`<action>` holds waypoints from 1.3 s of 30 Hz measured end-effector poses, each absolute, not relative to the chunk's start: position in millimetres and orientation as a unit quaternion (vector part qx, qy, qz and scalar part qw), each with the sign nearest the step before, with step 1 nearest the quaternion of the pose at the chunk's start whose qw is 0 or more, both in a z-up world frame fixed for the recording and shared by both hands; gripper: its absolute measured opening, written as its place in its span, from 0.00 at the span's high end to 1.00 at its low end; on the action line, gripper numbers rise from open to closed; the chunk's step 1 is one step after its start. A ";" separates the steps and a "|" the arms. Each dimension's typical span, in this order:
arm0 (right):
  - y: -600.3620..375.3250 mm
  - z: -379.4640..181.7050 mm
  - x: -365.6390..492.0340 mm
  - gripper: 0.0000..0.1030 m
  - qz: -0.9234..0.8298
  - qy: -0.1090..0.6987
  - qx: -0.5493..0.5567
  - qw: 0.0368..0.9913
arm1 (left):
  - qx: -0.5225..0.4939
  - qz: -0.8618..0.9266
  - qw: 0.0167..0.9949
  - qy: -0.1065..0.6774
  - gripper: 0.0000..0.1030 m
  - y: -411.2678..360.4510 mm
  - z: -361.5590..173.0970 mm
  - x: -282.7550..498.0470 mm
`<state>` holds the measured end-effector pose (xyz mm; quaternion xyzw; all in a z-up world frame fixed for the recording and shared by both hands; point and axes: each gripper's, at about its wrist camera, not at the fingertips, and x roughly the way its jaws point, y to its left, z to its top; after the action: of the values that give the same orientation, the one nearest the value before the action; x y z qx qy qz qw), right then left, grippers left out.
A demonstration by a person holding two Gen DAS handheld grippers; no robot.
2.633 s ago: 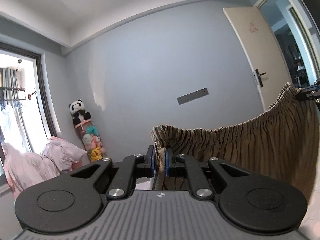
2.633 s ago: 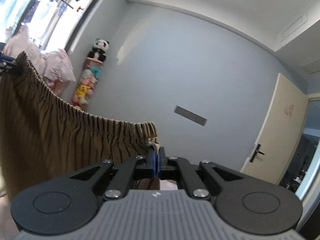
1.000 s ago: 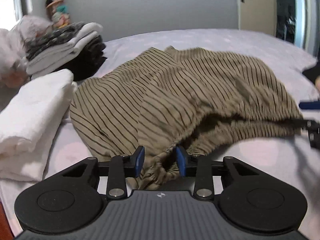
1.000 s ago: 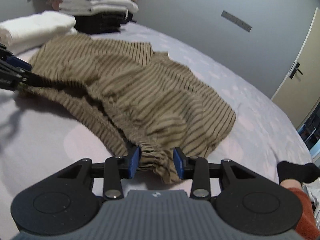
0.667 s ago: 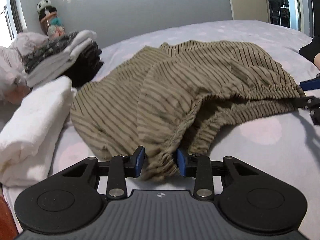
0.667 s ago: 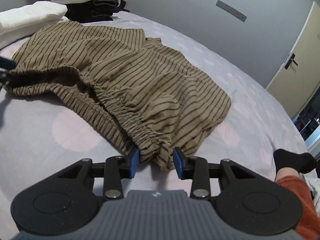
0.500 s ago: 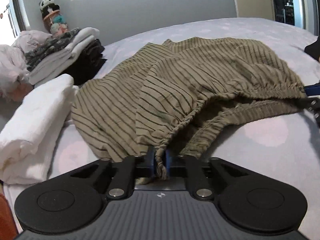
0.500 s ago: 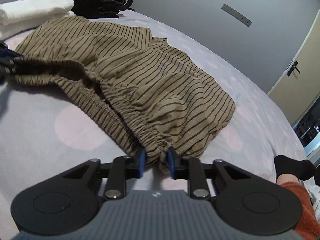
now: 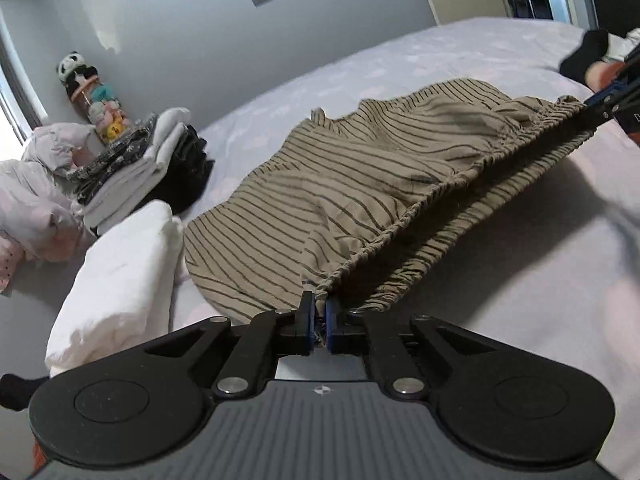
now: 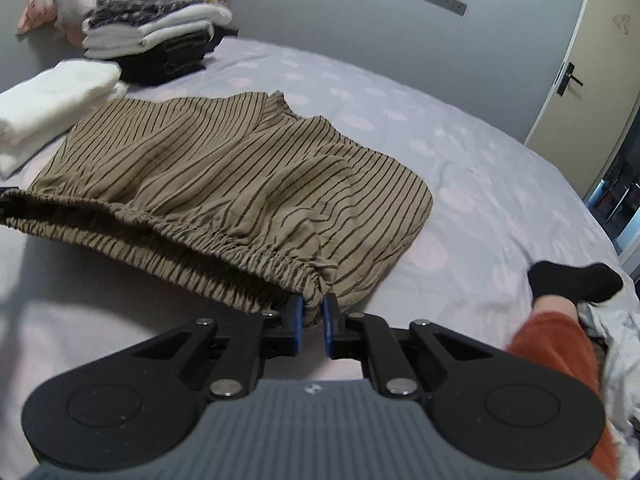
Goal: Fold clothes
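Olive-brown striped shorts (image 9: 372, 184) lie on the bed, legs pointing away, the elastic waistband stretched taut and raised between my two grippers. My left gripper (image 9: 319, 320) is shut on the waistband's left end. My right gripper (image 10: 313, 322) is shut on the waistband's right end; it also shows at the far right of the left wrist view (image 9: 604, 102). The shorts also show in the right wrist view (image 10: 224, 176).
A folded white cloth (image 9: 120, 276) lies left of the shorts. A stack of folded clothes (image 10: 156, 36) stands behind it. The person's black-socked foot (image 10: 576, 280) and orange-clad leg (image 10: 560, 344) rest on the bed at the right. Pale patterned sheet (image 10: 460, 160) surrounds the shorts.
Both grippers closed on the waistband ends and pulled apart and up. The waistband went from slack to taut, and the shorts spread flatter.
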<state>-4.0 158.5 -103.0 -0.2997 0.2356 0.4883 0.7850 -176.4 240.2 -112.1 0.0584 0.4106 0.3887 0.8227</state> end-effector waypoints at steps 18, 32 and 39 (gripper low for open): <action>116.7 -169.9 -9.0 1.00 0.444 0.382 -0.393 0.709 | -0.026 0.327 0.760 0.561 0.95 222.8 -166.8 -187.5; 102.8 -130.8 -69.7 0.71 0.572 0.219 -0.390 0.687 | 0.083 0.279 0.823 0.488 0.52 182.2 -132.2 -175.4; 136.7 -142.8 -85.4 0.63 0.610 0.139 -0.454 0.635 | 0.115 0.255 0.826 0.489 0.54 182.2 -155.8 -139.8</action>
<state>-85.4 136.7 -142.8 -0.4543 0.1387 0.6097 0.6346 -139.8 182.2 -155.8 0.1151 0.4893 0.2545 0.8262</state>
